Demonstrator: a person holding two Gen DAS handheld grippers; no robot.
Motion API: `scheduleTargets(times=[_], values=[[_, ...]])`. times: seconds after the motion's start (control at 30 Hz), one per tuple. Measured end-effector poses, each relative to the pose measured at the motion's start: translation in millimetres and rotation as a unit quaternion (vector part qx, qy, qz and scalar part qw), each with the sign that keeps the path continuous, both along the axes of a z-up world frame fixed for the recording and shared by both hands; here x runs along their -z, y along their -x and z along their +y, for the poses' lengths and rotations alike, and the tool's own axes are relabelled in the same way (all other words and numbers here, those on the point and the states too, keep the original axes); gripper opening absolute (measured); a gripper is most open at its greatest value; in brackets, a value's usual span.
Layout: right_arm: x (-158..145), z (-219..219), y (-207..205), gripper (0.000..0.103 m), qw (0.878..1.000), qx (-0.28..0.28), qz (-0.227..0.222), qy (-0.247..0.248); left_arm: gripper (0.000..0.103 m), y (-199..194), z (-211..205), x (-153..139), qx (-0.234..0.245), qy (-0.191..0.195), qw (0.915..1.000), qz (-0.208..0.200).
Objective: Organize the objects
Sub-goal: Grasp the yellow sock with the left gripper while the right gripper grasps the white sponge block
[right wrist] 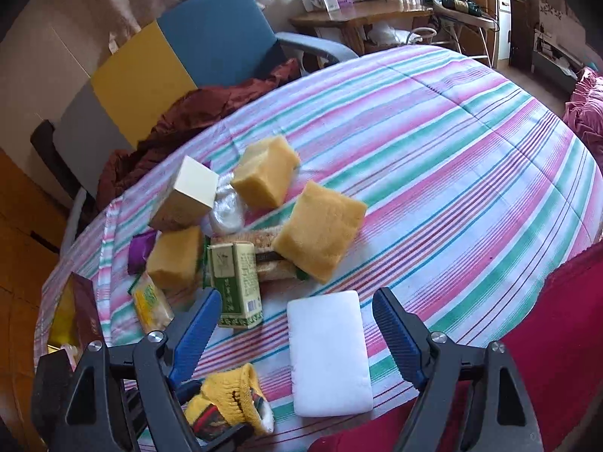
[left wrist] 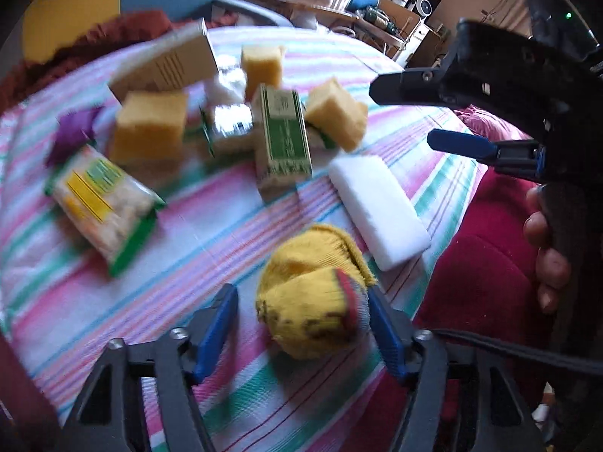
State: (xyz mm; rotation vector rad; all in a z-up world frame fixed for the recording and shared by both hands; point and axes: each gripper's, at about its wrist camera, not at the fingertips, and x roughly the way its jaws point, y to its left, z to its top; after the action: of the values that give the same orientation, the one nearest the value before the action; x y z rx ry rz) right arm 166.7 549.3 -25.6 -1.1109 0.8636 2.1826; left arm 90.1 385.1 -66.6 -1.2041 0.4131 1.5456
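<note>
The sock ball sits on the striped desk between the spread jaws of the left gripper — apparently not yet squeezed. The right gripper is held wide above the white block, ready for it.

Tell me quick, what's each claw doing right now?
Left gripper: open, around the yellow sock, not clamped.
Right gripper: open, empty, over the white sponge.
</note>
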Motion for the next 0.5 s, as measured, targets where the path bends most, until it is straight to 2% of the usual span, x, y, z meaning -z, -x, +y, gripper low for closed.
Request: scheduleTargets(times=[0.07,0.17,0.3,0.5], values=[[7,0,7,0.084,0.999,-0.006,-0.034,0.006,0.048,-1,-4,-1,0.005,-0.014,0.9999,0.001],[24,-1,24,0.084,0.993,-0.026,-0.113,0.022,0.042,0,-11,-3,0.007,-0.019,0.9998,-0.004],[41,-6,39,0.083,0.98,-0.044,-0.193,0.017,0.04,6,-27,-6,-0.001,-0.023,0.9997,0.005],[62,-8,50,0.08,0.966,-0.065,-0.25,0.032,0.038,25,-63,-27,-0.028,-0.044,0.9979,0.039]])
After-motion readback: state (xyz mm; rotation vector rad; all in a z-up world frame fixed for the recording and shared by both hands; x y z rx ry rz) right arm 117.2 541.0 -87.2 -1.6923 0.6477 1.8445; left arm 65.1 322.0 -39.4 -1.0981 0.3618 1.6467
